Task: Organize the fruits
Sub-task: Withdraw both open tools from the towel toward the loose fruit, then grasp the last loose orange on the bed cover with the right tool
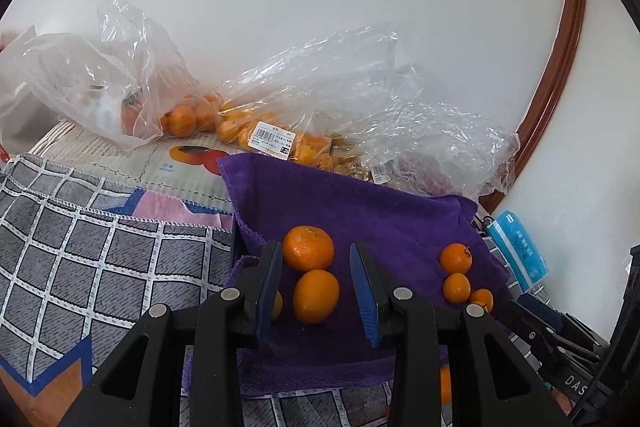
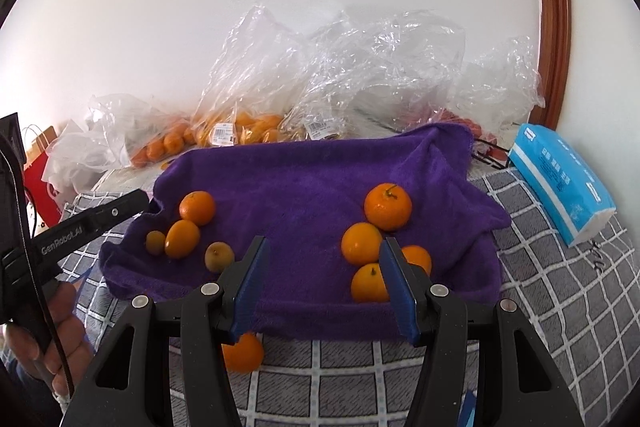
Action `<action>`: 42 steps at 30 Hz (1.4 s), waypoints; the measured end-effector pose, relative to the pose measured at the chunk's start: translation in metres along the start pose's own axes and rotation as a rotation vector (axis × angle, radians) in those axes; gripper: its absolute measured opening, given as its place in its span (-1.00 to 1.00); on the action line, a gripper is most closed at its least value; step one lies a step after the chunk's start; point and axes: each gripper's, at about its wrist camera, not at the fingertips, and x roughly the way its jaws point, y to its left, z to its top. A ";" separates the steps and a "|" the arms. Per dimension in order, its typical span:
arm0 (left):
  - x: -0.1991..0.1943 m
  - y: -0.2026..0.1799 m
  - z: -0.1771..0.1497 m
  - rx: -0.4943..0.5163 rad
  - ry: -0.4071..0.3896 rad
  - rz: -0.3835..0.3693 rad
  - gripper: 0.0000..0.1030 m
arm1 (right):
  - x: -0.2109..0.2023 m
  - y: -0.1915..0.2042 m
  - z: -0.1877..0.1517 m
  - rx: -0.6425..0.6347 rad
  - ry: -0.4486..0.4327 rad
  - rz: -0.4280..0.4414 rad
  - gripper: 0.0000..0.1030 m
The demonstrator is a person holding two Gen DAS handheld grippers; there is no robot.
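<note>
A purple towel (image 2: 312,187) lies on a checked cloth. On its left part sit a mandarin (image 1: 308,247), an oval orange (image 1: 316,295) and two small yellowish fruits (image 2: 219,256). My left gripper (image 1: 316,245) hovers over that pair, jaws apart and pressing on neither; in the right wrist view the left gripper (image 2: 142,197) shows side-on. On the towel's right part lie a stemmed mandarin (image 2: 388,207) and three more oranges (image 2: 361,243). My right gripper (image 2: 324,241) stands open over bare towel, just left of them. One orange (image 2: 242,351) lies off the towel on the cloth, half hidden by a finger.
Clear plastic bags (image 2: 256,99) of oranges and other fruit line the wall behind the towel. A blue tissue pack (image 2: 560,179) lies at the right beside a wooden door frame (image 2: 552,27). A person's hand (image 2: 60,339) holds the left gripper. The checked cloth (image 1: 100,267) spreads left.
</note>
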 end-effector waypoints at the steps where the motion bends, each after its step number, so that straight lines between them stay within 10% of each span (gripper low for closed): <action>1: 0.000 -0.002 0.000 0.007 0.000 0.000 -0.35 | -0.003 0.000 -0.002 0.007 0.003 0.000 0.10; 20: -0.058 -0.032 0.010 0.142 -0.089 0.025 -0.29 | -0.036 0.010 -0.034 0.033 0.063 -0.034 0.10; 34: -0.077 0.038 -0.036 0.020 0.087 0.187 -0.25 | -0.048 0.031 -0.052 0.027 0.051 0.016 0.10; 42: -0.068 0.063 -0.061 -0.092 0.180 0.158 -0.25 | -0.049 0.034 -0.067 0.034 0.083 0.037 0.10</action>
